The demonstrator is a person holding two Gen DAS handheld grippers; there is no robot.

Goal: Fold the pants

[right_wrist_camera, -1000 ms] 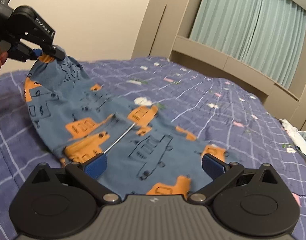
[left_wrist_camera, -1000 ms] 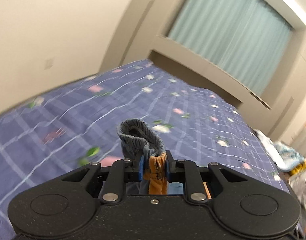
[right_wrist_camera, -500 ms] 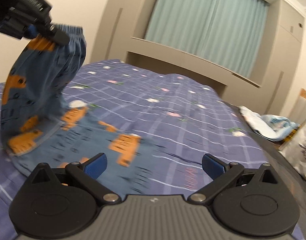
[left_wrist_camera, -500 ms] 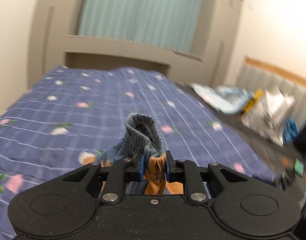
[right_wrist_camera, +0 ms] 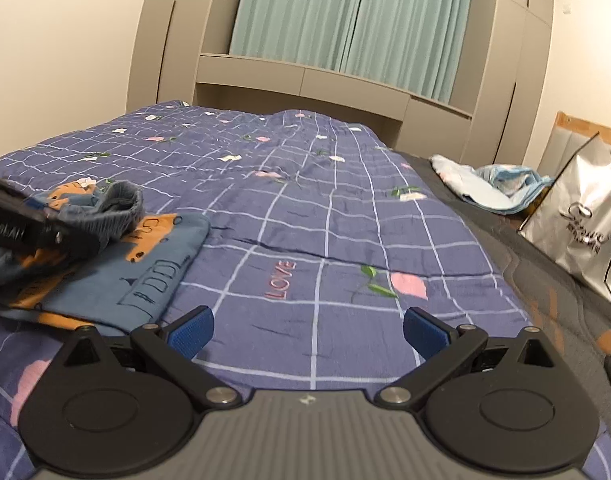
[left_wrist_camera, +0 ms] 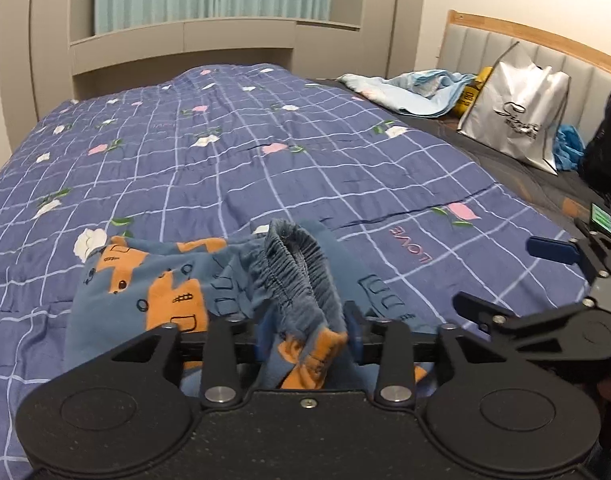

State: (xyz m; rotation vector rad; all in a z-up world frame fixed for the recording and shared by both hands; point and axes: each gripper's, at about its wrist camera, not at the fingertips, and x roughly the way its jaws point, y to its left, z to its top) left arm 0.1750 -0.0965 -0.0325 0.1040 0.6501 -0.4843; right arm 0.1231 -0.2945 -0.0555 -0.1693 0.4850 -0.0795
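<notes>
Both tongs differ: your left tongs (left_wrist_camera: 305,334) pinch the pants (left_wrist_camera: 173,280) by the elastic waistband, carrying it over the legs; your right tongs (right_wrist_camera: 307,330) hover apart beside them above the bed (right_wrist_camera: 345,240).

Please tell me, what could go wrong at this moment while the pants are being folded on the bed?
1. The left gripper pinches only the bunched waistband of the pants, so letting go now may leave a crooked fold.
2. The right gripper hangs open over the bedspread, beside the pants; closing here may catch bedspread instead.
</notes>
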